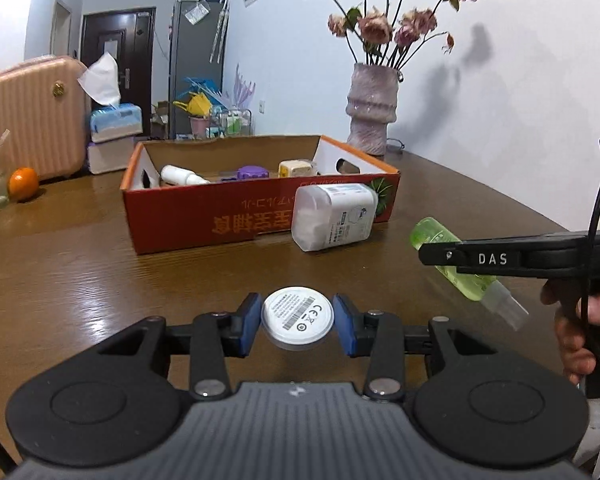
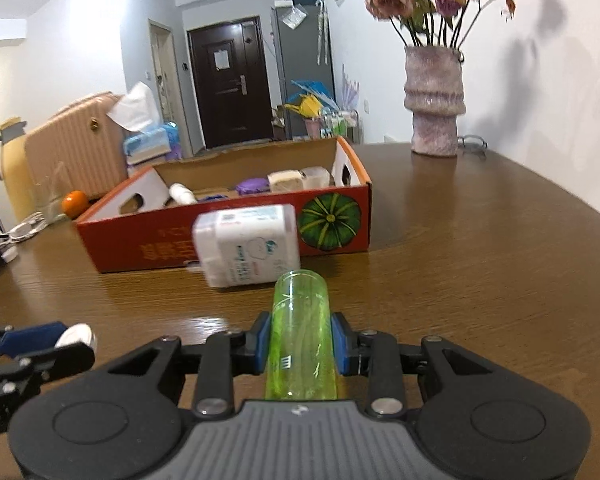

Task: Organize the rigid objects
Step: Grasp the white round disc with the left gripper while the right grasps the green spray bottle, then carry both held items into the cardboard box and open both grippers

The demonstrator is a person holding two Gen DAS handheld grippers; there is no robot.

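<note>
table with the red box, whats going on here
A person is tidying loose items into the red cardboard box with a handheld gripper in each hand. The left gripper is shut on a round white puck; the right gripper is shut on a green spray bottle. Both are held above the wooden table, short of the box. A white rectangular container lies against the box's front.

Glossy wood table (image 1: 100, 280); translucent plastic bottle (image 2: 300, 320).
</note>
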